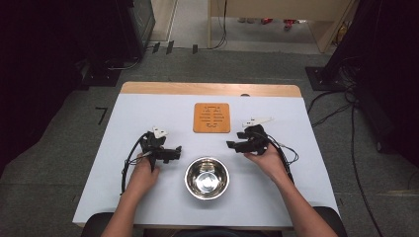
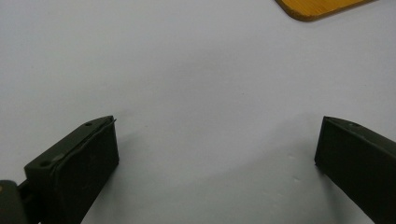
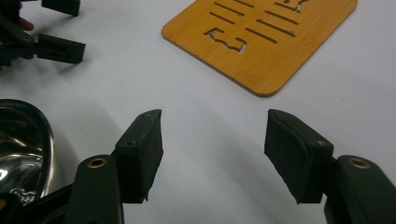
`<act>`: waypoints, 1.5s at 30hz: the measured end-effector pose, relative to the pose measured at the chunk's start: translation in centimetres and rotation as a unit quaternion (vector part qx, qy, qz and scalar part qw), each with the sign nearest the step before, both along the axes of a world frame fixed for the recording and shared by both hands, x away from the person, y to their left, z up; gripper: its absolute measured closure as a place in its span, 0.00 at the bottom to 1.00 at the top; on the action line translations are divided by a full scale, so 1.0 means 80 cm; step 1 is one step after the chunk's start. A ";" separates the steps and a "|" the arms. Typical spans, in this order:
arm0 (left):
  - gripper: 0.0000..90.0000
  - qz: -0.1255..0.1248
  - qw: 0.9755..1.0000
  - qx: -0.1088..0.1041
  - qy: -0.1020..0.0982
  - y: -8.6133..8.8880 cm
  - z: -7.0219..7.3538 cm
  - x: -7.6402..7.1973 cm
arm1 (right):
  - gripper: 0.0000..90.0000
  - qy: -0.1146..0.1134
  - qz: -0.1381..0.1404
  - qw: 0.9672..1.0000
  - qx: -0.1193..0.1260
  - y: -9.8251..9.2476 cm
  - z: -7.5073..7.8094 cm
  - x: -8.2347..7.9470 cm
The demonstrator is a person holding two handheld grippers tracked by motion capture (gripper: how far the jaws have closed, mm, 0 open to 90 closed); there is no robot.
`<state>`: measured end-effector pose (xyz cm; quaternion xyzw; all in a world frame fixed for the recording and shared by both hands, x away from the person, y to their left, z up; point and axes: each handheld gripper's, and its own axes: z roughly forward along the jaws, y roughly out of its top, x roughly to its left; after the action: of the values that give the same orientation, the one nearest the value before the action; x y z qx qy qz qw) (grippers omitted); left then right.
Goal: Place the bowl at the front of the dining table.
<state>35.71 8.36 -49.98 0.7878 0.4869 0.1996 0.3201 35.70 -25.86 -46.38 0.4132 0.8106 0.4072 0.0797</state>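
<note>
Your left gripper [image 1: 176, 151] and right gripper [image 1: 231, 144], both with jaws apart and empty, flank the steel bowl [image 1: 207, 177] at lower centre: light, rigid, slippery, so pinch its thin rim.

Shiny silver bowl [image 1: 207, 177], slotted orange-brown bamboo trivet [image 1: 212, 117], pale bluish-white table cover [image 1: 148, 108]

The counter [image 1: 148, 106] carries a pale blue-white cover; a bare wood edge [image 1: 207, 89] runs along its far side. Grey carpet [image 1: 59, 163] covers the floor. Black cables [image 1: 331, 106] trail across it at right. Dark equipment [image 1: 123, 29] stands far left; light wooden furniture [image 1: 276, 12] stands at far centre. Lighting is even.
</note>
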 end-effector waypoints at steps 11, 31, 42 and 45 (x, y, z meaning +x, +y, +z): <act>0.00 0.000 1.000 0.000 0.000 0.000 0.000 0.000 | 0.42 -0.002 0.021 1.000 0.000 0.013 0.003 -0.008; 0.00 0.000 1.000 0.000 0.000 0.000 0.000 0.000 | 0.43 0.000 0.055 0.998 0.006 0.030 0.004 -0.017; 0.00 0.000 1.000 -0.001 -0.001 0.000 0.000 0.000 | 0.44 -0.003 0.075 0.997 0.008 0.040 0.005 -0.023; 0.00 0.000 1.000 0.000 0.000 0.000 0.000 0.000 | 0.45 -0.004 0.080 0.997 0.007 0.043 0.006 -0.025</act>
<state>35.71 8.35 -49.98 0.7876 0.4868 0.1997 0.3206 33.71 -22.43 -45.91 0.3464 0.8377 0.4195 0.0470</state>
